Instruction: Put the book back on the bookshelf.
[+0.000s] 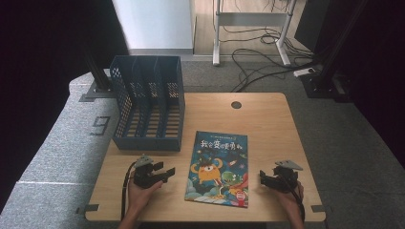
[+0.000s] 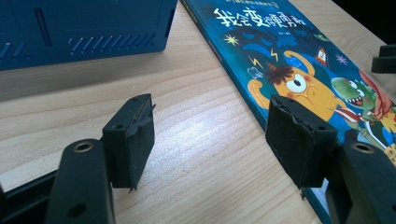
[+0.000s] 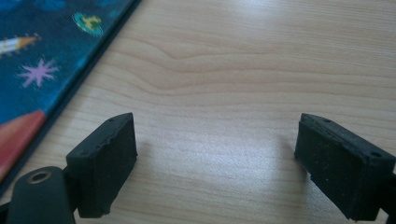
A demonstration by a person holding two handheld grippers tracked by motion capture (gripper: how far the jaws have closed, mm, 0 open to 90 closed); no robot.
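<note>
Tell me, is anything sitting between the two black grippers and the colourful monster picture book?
Nothing visible. Only bare wooden table separates the open left gripper and open right gripper from the flat blue picture book between them.

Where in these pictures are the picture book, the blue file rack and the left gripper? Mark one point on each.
picture book (image 1: 219, 164), high view, middle of its cover
blue file rack (image 1: 147, 142), high view, its front wall
left gripper (image 1: 167, 172), high view, between its open fingertips

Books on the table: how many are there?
1. The book lies flat, cover up, on the table, right of the blue file rack, which looks empty through its open top.
</note>
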